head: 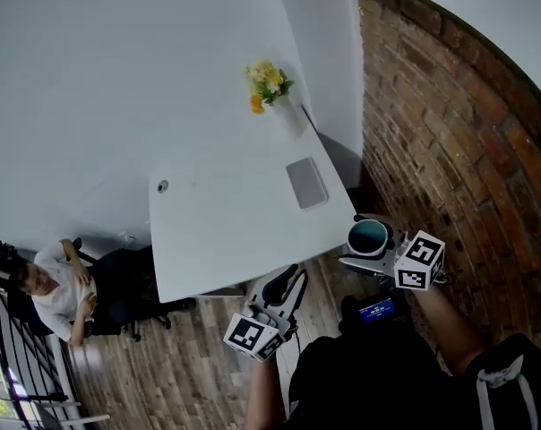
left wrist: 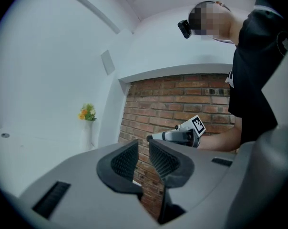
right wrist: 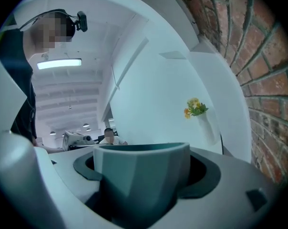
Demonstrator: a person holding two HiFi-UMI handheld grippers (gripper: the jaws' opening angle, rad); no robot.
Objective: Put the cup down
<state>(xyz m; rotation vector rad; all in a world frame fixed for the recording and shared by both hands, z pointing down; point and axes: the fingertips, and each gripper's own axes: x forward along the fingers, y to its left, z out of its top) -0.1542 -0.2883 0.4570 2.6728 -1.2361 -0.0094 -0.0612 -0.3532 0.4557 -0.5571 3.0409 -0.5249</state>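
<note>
A teal cup (head: 369, 236) sits between the jaws of my right gripper (head: 367, 243), which is shut on it. In the head view the cup hangs upright just off the right front corner of the white table (head: 226, 240), over the wooden floor. The cup (right wrist: 141, 175) fills the right gripper view, with my right gripper (right wrist: 141, 168) closed round its sides. My left gripper (head: 287, 287) is held lower, by the table's front edge. Its jaws stand almost together with only a thin gap and nothing in them, as the left gripper view (left wrist: 143, 159) shows.
On the table are a white vase of yellow flowers (head: 269, 83) at the far right, a flat grey pad (head: 306, 183) near the right edge and a small round fitting (head: 163, 186). A brick wall (head: 450, 150) runs along the right. A person (head: 51, 289) sits at lower left.
</note>
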